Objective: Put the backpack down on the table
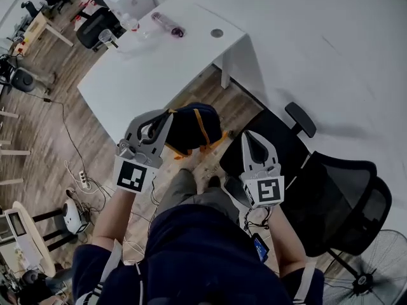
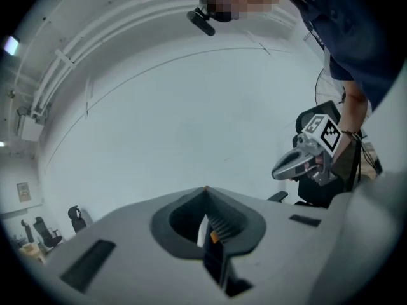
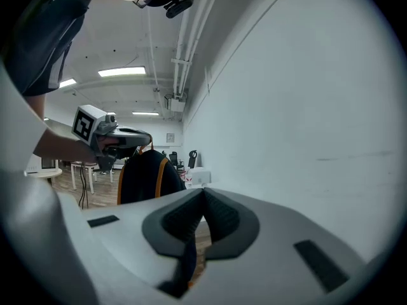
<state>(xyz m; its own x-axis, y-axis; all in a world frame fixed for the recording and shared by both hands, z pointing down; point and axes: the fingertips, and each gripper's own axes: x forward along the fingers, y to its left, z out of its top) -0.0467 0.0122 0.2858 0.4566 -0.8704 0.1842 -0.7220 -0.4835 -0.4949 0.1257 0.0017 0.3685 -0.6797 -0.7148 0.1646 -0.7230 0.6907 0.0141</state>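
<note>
White tabletop fills the upper middle of the head view, and the backpack hangs at centre frame just below its near edge, not yet over it. The left gripper has its fingers clamped on the pack's top strap, and the right gripper, just right of the pack, has its fingers closed too, seemingly on nothing. Carry step, I'd say: next the pack must clear the tabletop edge, then come down flat before the fingers part.

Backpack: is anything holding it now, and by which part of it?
The left tongs hold the backpack, shut on a dark strap with orange trim at its top; it hangs below them. The right tongs do not touch it.
</note>
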